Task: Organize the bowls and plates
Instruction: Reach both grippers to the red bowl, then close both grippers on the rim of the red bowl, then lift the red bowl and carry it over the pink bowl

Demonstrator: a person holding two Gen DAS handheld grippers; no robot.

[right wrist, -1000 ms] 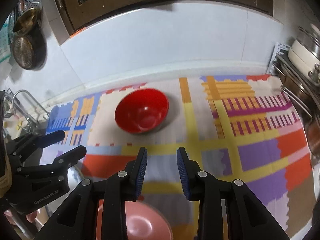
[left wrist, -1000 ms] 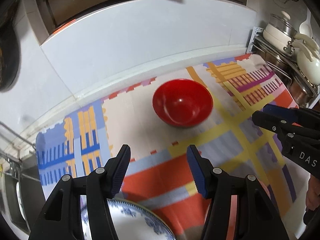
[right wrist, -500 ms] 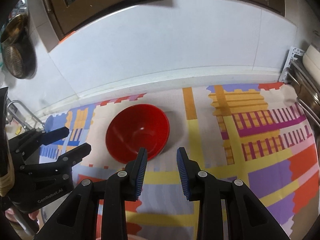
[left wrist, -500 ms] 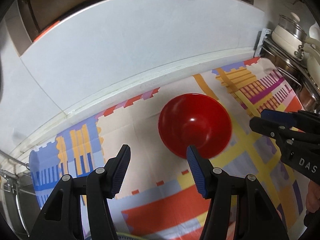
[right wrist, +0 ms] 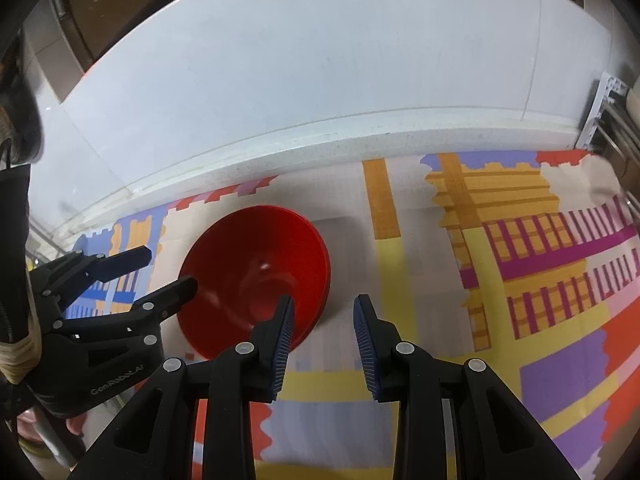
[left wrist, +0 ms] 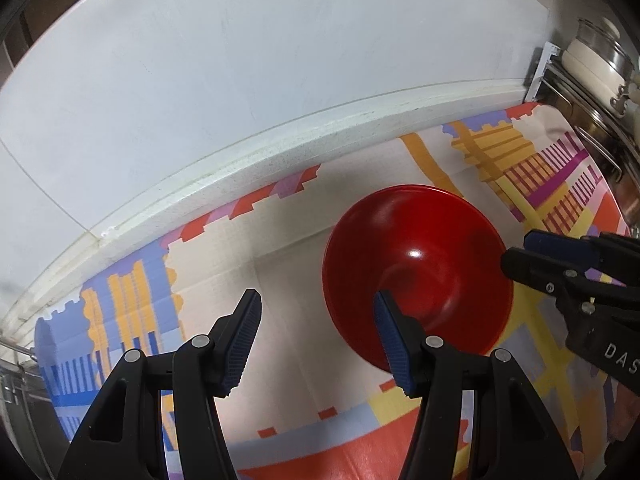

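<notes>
A glossy red bowl [left wrist: 416,268] [right wrist: 256,276] stands upright on the patterned mat. My left gripper [left wrist: 316,340] is open with nothing between its blue pads; its right finger overlaps the bowl's near left rim and the left finger hangs over bare mat. My right gripper [right wrist: 324,340] is open with a narrower gap and holds nothing; its left finger overlaps the bowl's near right rim. Each gripper shows in the other's view, the right gripper [left wrist: 560,264] at the bowl's right side and the left gripper [right wrist: 132,276] at its left side.
A colourful patterned mat [left wrist: 280,256] [right wrist: 500,280] covers the counter up to a white ledge and tiled wall [left wrist: 280,60]. At the right edge stands a wire rack with a white lidded pot [left wrist: 596,56]. A person's fingers [right wrist: 76,426] show at lower left.
Both grippers have moved forward and down toward the red bowl, which now looks much larger and sits between them. The blue-patterned plate and the pink dish under the grippers have left view.
</notes>
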